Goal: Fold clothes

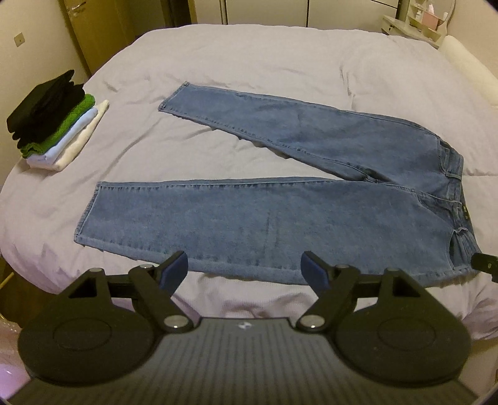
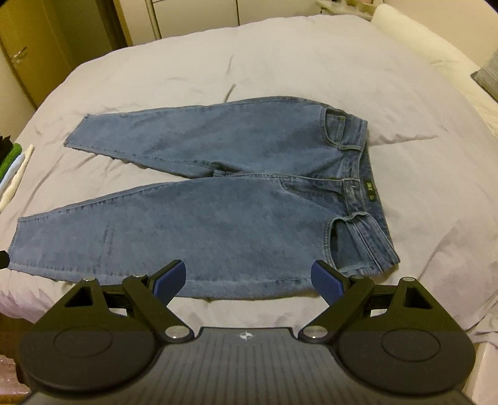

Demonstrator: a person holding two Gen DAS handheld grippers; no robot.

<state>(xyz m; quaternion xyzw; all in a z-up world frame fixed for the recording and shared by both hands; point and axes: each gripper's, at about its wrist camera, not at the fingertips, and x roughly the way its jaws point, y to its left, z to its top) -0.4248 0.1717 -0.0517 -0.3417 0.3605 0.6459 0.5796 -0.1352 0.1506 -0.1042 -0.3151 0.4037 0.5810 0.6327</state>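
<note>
A pair of blue jeans (image 1: 280, 205) lies flat on the bed, front side up, legs spread apart toward the left and waistband at the right. The right wrist view shows the same jeans (image 2: 224, 224), with the near front pocket and the waistband label in sight. My left gripper (image 1: 244, 268) hangs open above the near edge of the closer leg, nothing between its blue pads. My right gripper (image 2: 249, 277) is open too, above the near edge of the jeans close to the hip, touching nothing.
The bed (image 1: 249, 62) has a pale lilac cover. A stack of folded clothes (image 1: 53, 124), black on top, then green, light blue and white, sits at its left edge. A door stands at the back left, a shelf (image 1: 414, 28) at the back right.
</note>
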